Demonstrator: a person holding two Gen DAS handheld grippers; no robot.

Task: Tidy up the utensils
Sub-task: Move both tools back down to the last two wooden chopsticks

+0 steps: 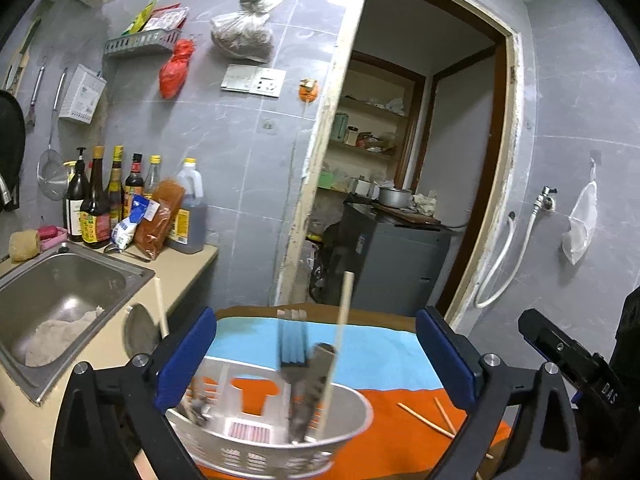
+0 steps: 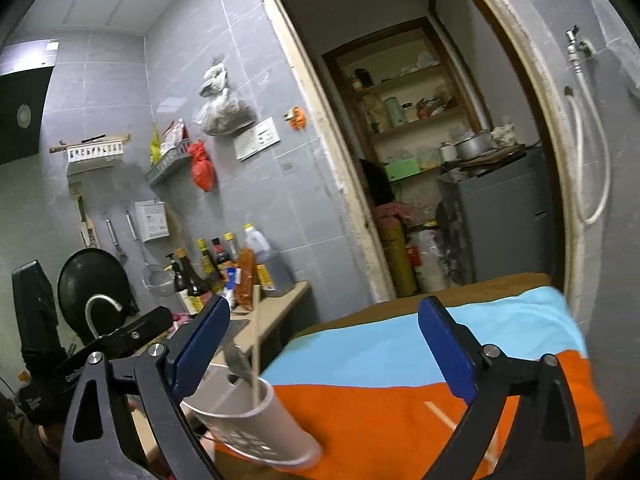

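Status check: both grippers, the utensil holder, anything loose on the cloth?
Left gripper open, empty. Right gripper open, empty. White utensil holder on the cloth, fork and chopstick inside. Two loose chopsticks lie beside it.

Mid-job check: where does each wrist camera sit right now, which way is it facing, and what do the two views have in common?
Left wrist: sits on the left gripper, open, facing the white slotted plastic utensil holder on the orange-and-blue cloth; the right gripper's black body shows at the right edge.
Right wrist: sits on the right gripper, open, facing the doorway; the holder lies low on the left.
Shared: holder, cloth, loose wooden chopsticks, steel sink, sauce bottles, doorway.
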